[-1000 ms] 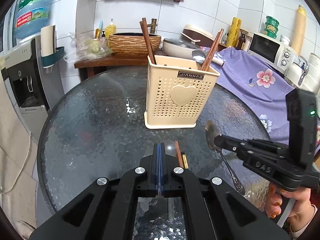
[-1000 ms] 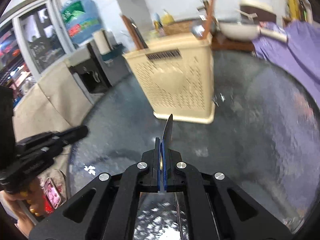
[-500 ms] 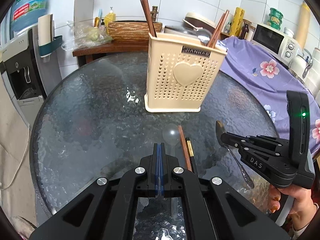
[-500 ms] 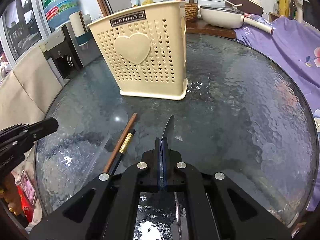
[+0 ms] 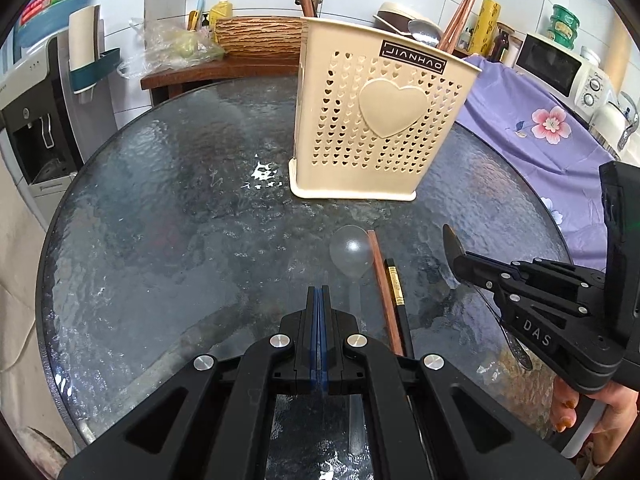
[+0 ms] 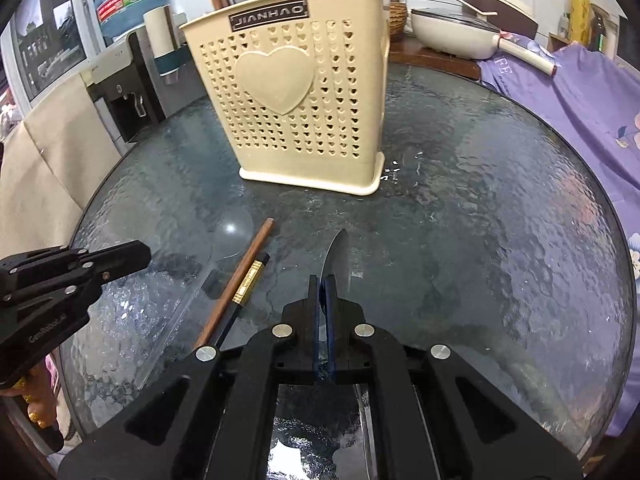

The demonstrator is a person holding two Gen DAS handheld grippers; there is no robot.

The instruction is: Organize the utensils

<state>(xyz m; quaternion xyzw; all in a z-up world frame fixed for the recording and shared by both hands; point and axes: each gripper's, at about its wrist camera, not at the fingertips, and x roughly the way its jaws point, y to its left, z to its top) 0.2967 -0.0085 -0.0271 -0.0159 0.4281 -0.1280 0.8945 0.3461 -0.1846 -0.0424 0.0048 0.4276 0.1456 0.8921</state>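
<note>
A cream utensil holder [image 5: 384,120] [image 6: 304,92] stands at the back of the round glass table [image 5: 160,220], with brown chopsticks and a metal spoon [image 5: 426,34] in it. In front of it lie a clear plastic spoon [image 5: 350,252] [image 6: 232,232], a brown chopstick [image 5: 382,280] [image 6: 248,268] and a black gold-banded chopstick [image 5: 396,292] [image 6: 246,284]. My left gripper [image 5: 319,296] [image 6: 136,252] is shut and empty, just left of the clear spoon's handle. My right gripper [image 6: 324,284] [image 5: 460,256] is shut on a second metal spoon [image 6: 338,252] [image 5: 450,240], low over the table to the right of the chopsticks.
A water dispenser [image 5: 36,120] stands left of the table. A purple flowered cloth [image 5: 540,128] covers the counter on the right, with a microwave [image 5: 560,68] behind. A wooden side table [image 5: 224,70] with a basket and a pan [image 6: 452,32] lies behind the holder.
Both grippers have sunk toward the table and closer to the holder. The clear spoon and the chopsticks have come into full view. The right gripper still holds its spoon.
</note>
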